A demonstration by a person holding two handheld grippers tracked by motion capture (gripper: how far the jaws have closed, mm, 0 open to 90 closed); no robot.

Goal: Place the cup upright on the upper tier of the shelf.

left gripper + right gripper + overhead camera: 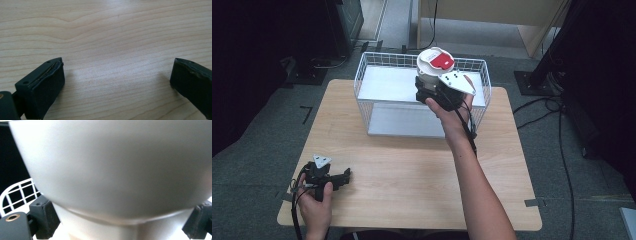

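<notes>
A white round container with a red patch on its lid hangs over the back of a white wire basket. My right gripper is shut on its lower body. In the right gripper view the container's white wall looms close, the gripper clamps its narrower base, and a bit of basket wire shows at the left. My left gripper rests on the wooden table near the front left corner. Its jaws stand wide apart over bare wood in the left gripper view.
The basket stands at the table's back edge and has a flat white floor. Black cables run over the grey floor to the right. Dark equipment stands flank the table at the back.
</notes>
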